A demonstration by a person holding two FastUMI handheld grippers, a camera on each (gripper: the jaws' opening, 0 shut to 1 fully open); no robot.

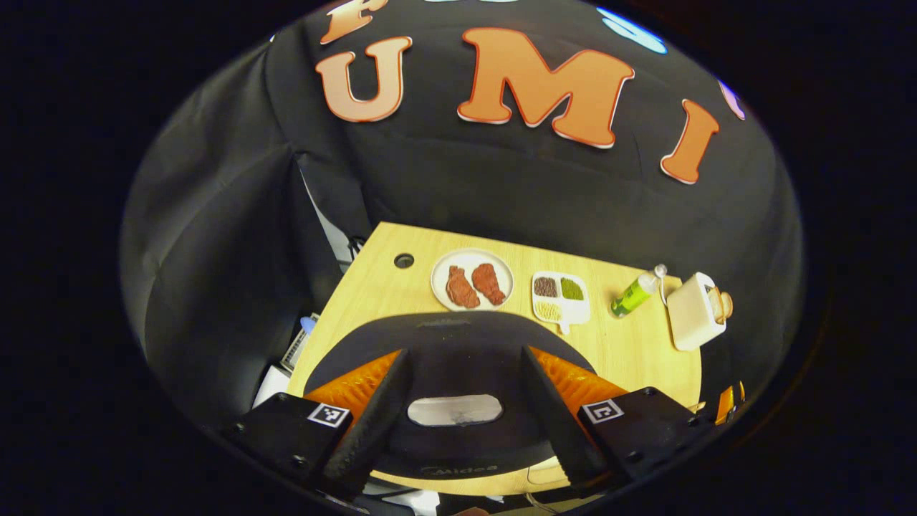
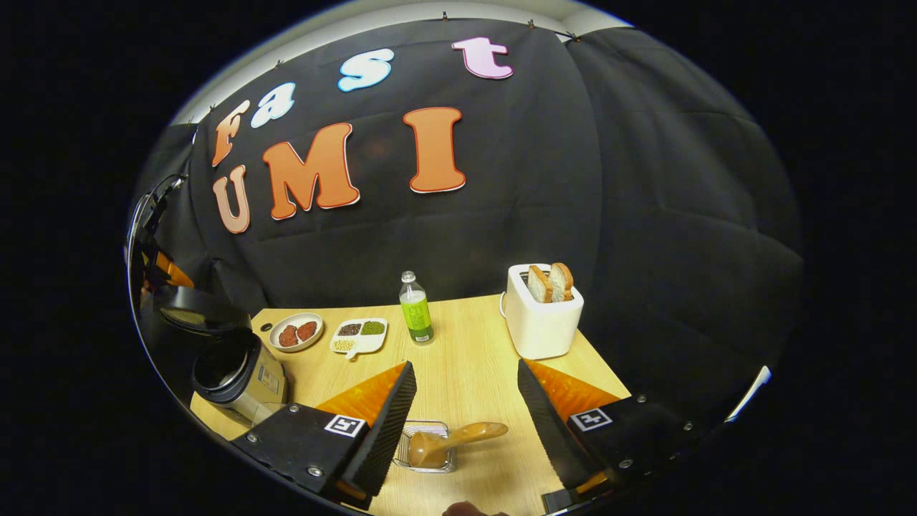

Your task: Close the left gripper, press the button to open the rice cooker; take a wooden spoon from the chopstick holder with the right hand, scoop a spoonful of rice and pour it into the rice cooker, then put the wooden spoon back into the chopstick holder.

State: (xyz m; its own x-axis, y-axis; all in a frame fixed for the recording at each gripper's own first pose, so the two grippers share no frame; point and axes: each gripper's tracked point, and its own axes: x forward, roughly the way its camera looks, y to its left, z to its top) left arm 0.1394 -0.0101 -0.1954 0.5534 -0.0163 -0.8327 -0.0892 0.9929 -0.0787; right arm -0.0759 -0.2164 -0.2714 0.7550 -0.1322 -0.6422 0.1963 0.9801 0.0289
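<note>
Black cloth walls enclose a light wooden table (image 2: pixel 466 358).

Right gripper view: the cooker (image 2: pixel 236 373) stands at the table's left near corner with its lid (image 2: pixel 193 309) raised and tilted back, so that the dark inner pot shows from above; its body is metallic with a dark rim. The right gripper (image 2: pixel 464 416) hangs released, jaws wide apart, above a wire holder (image 2: pixel 424 446) at the near edge. A wooden spoon (image 2: pixel 458 438) leans in the holder, its bowl end pointing right; neither finger touches it. Behind, from left to right, stand a plate (image 2: pixel 296 332) with two reddish-brown pieces, a divided dish (image 2: pixel 358 337) holding three kinds of grain, a green bottle (image 2: pixel 415 308) upright, and a white toaster (image 2: pixel 541 315) with two bread slices (image 2: pixel 550 282) in its slots. Plate and dish lie just beside each other; bottle and toaster stand apart.

Left gripper view: the left gripper (image 1: pixel 458 412) hangs close over the cooker's dark lid (image 1: pixel 458 344), jaws spread, framing a pale oval panel (image 1: pixel 455 410) on the lid. The lid hides much of the near table. Beyond it lie the plate (image 1: pixel 472 259), the dish (image 1: pixel 560 304), the bottle (image 1: pixel 634 295) and the toaster (image 1: pixel 691 312). A round hole (image 1: pixel 404 260) marks the table just left of the plate.
</note>
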